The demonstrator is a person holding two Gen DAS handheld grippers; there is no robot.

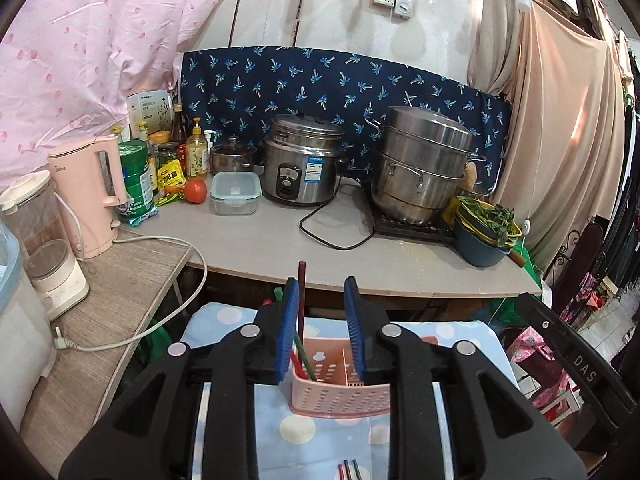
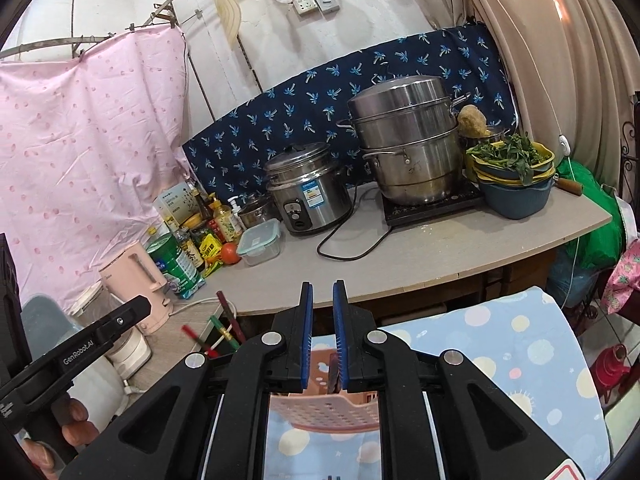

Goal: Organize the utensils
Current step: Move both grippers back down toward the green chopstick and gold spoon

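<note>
A pink perforated utensil basket (image 1: 340,396) (image 2: 324,408) stands on a dotted blue cloth (image 1: 320,432). My left gripper (image 1: 322,328) hangs open over it. A dark red chopstick (image 1: 301,296) stands upright beside its left pad, and the right pad is well clear of it. Red and green chopsticks (image 1: 301,360) lean in the basket's left compartment. My right gripper (image 2: 323,328) is open by a narrow gap above the basket. A dark utensil tip (image 2: 332,372) shows low in that gap, with neither pad pressing on it. Loose chopsticks (image 1: 348,470) lie on the cloth at the bottom.
Behind the basket runs a grey counter (image 1: 260,240) with a rice cooker (image 1: 302,168), a steamer pot (image 1: 420,164), a basin of greens (image 1: 484,232), a lidded box (image 1: 235,192), a black cord (image 1: 336,236) and a pink kettle (image 1: 90,196). A hand (image 2: 72,420) holds the other tool.
</note>
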